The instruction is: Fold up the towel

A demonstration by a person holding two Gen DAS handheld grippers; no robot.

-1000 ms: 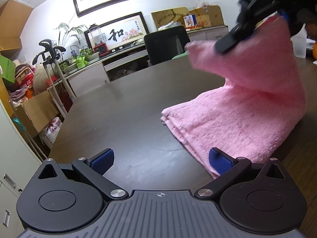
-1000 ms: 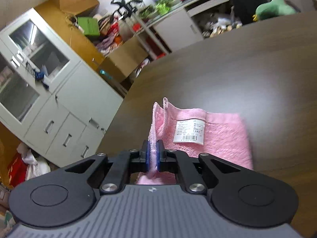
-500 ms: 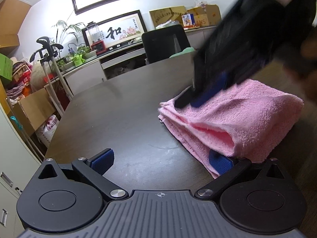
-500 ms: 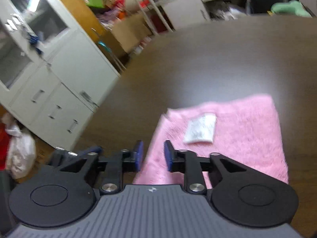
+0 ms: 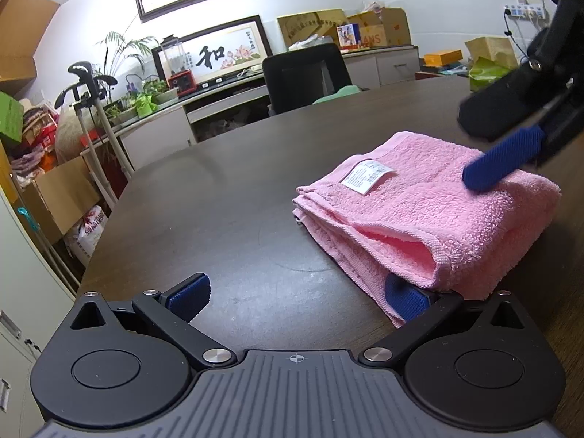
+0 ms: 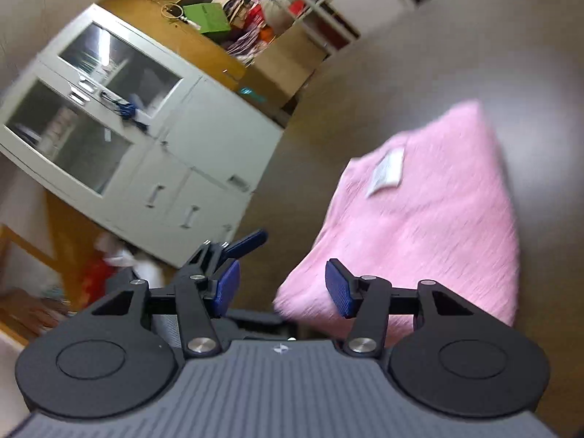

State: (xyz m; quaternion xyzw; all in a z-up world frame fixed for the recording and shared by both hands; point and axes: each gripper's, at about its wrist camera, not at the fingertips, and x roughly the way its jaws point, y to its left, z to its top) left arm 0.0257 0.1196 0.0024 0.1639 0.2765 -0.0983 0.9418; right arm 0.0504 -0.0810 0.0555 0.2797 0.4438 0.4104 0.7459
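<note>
A pink towel point(image 5: 430, 211) lies folded on the dark table point(image 5: 219, 211), its white label point(image 5: 367, 177) facing up. My left gripper point(image 5: 297, 297) rests low at the towel's near corner, open wide. Its right pad point(image 5: 405, 299) sits against the towel's lower layers and nothing is between the pads. My right gripper point(image 5: 469, 149) hovers over the towel's far right side, with a blue pad point(image 5: 503, 158) close above the cloth. In the right wrist view its jaws point(image 6: 283, 286) are opening. The towel point(image 6: 419, 226) lies ahead of them and neither pad presses on it.
A black office chair point(image 5: 306, 76) stands at the table's far edge. Beyond it are a counter with plants point(image 5: 146, 98), a blender and cardboard boxes point(image 5: 379, 29). White cabinets point(image 6: 146, 153) and boxes stand past the table's left edge.
My right gripper carried the towel's raised half over onto the lower half, let go and drew back to the right with its jaws spreading. The left gripper stayed put.
</note>
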